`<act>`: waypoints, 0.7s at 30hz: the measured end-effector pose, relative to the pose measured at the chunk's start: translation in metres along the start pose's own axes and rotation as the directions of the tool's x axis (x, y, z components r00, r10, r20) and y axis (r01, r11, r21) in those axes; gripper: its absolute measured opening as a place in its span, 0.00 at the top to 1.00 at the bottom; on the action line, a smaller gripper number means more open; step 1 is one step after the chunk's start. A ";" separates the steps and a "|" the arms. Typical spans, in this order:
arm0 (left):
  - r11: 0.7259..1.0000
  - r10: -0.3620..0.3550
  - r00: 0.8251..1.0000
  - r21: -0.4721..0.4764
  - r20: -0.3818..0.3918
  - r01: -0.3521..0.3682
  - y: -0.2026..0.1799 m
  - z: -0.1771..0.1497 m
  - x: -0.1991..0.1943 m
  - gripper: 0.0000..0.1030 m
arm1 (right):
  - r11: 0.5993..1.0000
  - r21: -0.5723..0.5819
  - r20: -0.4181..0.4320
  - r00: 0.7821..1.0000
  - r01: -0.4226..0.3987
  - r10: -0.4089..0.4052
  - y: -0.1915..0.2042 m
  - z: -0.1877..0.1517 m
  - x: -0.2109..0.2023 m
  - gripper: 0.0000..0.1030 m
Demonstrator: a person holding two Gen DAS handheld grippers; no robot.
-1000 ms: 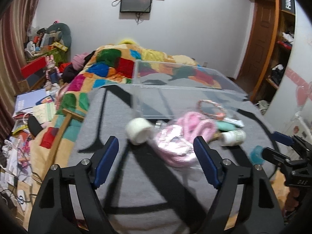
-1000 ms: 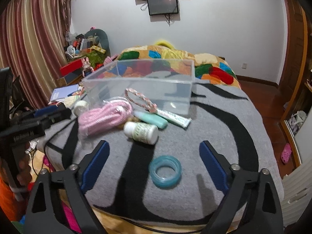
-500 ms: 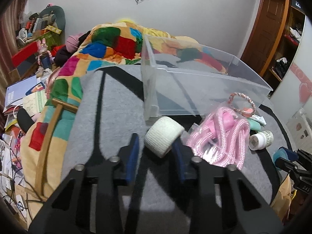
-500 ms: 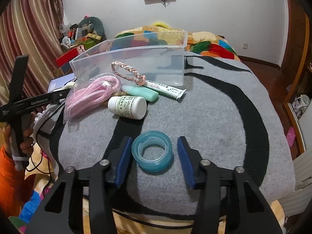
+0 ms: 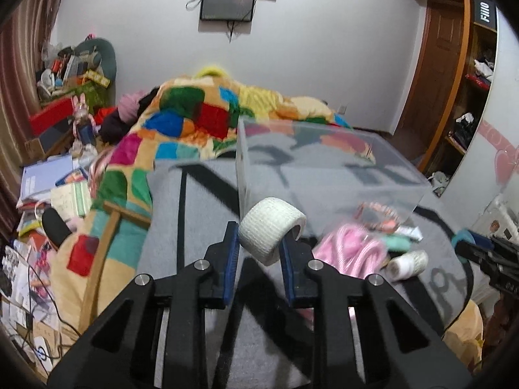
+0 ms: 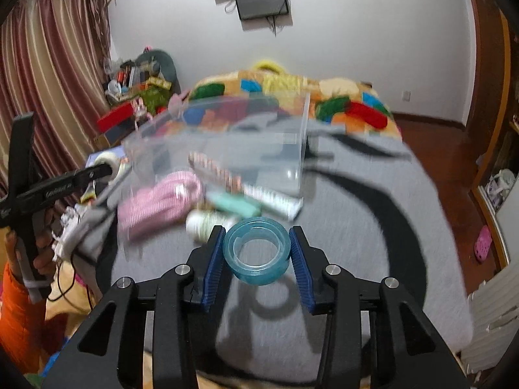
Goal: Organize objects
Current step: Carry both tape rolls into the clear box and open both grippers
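Left tongs (image 5: 259, 243) pinch white bandage roll (image 5: 271, 229); right tongs (image 6: 256, 253) pinch teal tape ring (image 6: 256, 254).

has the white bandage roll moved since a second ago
Yes. The white bandage roll has been lifted off the grey blanket by the left gripper, which is shut on it, and now sits raised beside the clear bin's near corner.

left hand-held gripper (image 5: 259, 243): lifted white roll (image 5: 271, 229) | right hand-held gripper (image 6: 256, 253): lifted blue tape ring (image 6: 257, 254)

Grey blanket (image 6: 373, 227) under clear bin (image 6: 227, 149)
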State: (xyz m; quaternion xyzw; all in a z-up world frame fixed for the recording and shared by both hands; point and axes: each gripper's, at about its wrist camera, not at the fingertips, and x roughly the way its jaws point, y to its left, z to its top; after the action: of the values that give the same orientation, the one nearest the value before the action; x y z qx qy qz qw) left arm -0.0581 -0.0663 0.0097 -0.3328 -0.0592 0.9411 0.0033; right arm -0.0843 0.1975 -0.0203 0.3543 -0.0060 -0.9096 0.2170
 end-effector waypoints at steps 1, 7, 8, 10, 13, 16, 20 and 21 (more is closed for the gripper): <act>1.000 0.001 1.000 0.005 0.011 -0.002 -0.001 0.005 -0.002 0.77 | 1.000 -0.007 0.025 1.000 0.000 0.000 0.001 0.010 -0.002 0.64; 1.000 -0.010 0.999 0.022 0.048 0.008 -0.013 0.032 -0.004 0.77 | 0.998 -0.061 0.117 0.993 0.010 -0.003 0.014 0.056 -0.004 0.64; 1.000 -0.008 0.999 0.025 0.050 0.006 -0.015 0.037 -0.002 0.77 | 0.998 -0.065 0.121 0.993 0.008 0.000 0.016 0.060 -0.002 0.64; 1.000 -0.008 0.999 0.028 0.050 0.007 -0.017 0.044 0.003 0.77 | 0.998 -0.066 0.127 0.992 0.000 0.009 0.019 0.074 0.006 0.64; 0.999 -0.009 0.999 0.033 0.033 0.008 -0.020 0.054 0.016 0.77 | 0.998 -0.051 0.098 0.995 -0.022 0.027 0.020 0.090 0.027 0.64; 0.999 -0.013 1.000 0.040 0.001 0.013 -0.023 0.059 0.033 0.77 | 0.999 -0.035 0.063 0.998 -0.025 0.027 0.018 0.100 0.050 0.64; 0.999 -0.009 0.998 0.052 -0.062 0.012 -0.026 0.062 0.060 0.77 | 1.000 -0.011 -0.012 1.000 -0.005 0.005 0.012 0.110 0.085 0.64; 0.998 -0.006 0.997 0.054 -0.074 0.010 -0.028 0.062 0.066 0.77 | 1.000 -0.006 -0.028 1.000 -0.004 0.004 0.011 0.111 0.091 0.64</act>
State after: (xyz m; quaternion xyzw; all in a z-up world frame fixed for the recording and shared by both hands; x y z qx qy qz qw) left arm -0.1488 -0.0424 0.0193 -0.3669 -0.0348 0.9294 0.0183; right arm -0.2114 0.1354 0.0063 0.3663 -0.0009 -0.9042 0.2197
